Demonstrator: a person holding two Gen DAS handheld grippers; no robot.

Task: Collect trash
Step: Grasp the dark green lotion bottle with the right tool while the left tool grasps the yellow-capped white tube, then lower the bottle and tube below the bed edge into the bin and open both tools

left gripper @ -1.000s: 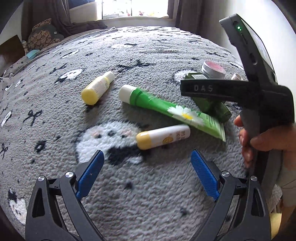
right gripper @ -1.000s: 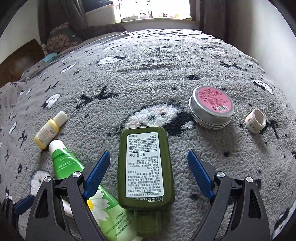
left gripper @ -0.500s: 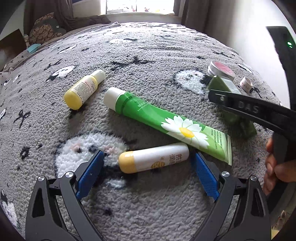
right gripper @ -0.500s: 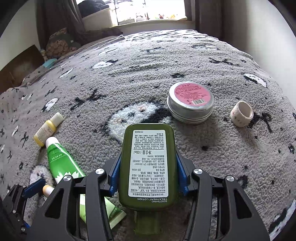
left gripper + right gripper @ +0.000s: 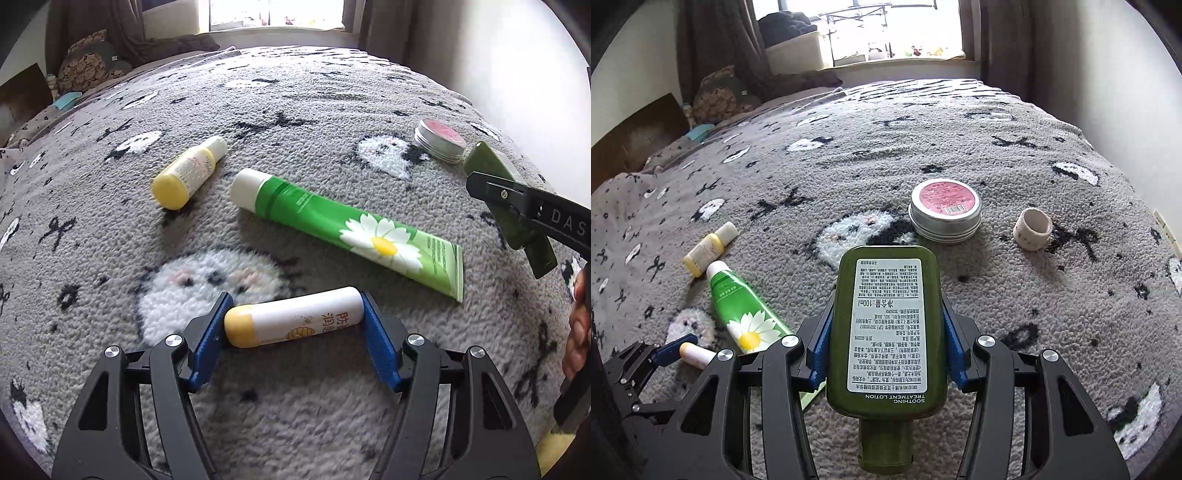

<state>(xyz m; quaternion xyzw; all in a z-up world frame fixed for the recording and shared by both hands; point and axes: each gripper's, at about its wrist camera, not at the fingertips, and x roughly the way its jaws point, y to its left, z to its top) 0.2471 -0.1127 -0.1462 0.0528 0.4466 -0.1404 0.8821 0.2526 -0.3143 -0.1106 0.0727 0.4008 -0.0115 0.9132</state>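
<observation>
Bed w/ grey patterned blanket (image 5: 295,110), toiletries scattered on it. Left tongs (image 5: 295,325) have just been closing and are now pinching a white tube w/ yellow cap (image 5: 295,321) end to end, low at the blanket. Right tongs (image 5: 886,336) are clamped on a dark green lotion bottle (image 5: 886,325), cap toward camera, seemingly raised. Both are best lifted straight up, grip kept firm; the end-to-end hold could slip. Green daisy tube (image 5: 347,229), small yellow bottle (image 5: 188,173), tin (image 5: 945,210) & tape roll (image 5: 1032,229) are left lying.
</observation>
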